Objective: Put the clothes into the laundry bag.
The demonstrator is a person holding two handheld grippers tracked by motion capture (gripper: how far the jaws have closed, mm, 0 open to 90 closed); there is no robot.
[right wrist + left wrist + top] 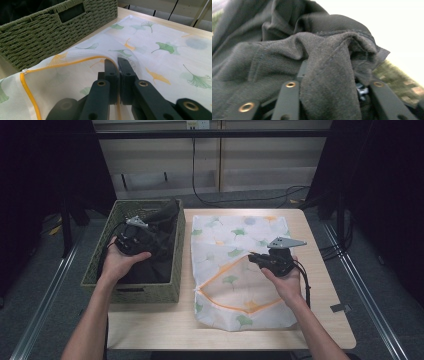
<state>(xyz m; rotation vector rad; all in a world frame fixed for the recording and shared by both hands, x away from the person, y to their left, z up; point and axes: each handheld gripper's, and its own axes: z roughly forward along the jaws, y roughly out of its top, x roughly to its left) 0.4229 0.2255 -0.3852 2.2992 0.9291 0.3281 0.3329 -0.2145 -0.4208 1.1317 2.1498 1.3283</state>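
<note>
The left hand-held gripper (150, 237) pinches a dark knit garment (312, 57) above the green woven basket (100, 265). The right hand-held gripper (117, 62), clamped on the leaf-print mesh laundry bag's (225, 235) yellow-edged opening beside that basket, should lift it wide.

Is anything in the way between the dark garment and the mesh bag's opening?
Nothing visible blocks it. The left gripper holds the dark garment over the basket; the right gripper lifts the bag's orange-edged rim. Only the basket's near wall lies between.

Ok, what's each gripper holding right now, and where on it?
Left gripper: a fold of the dark garment, over the basket. Right gripper: the laundry bag, pinched at its orange-edged opening.
</note>
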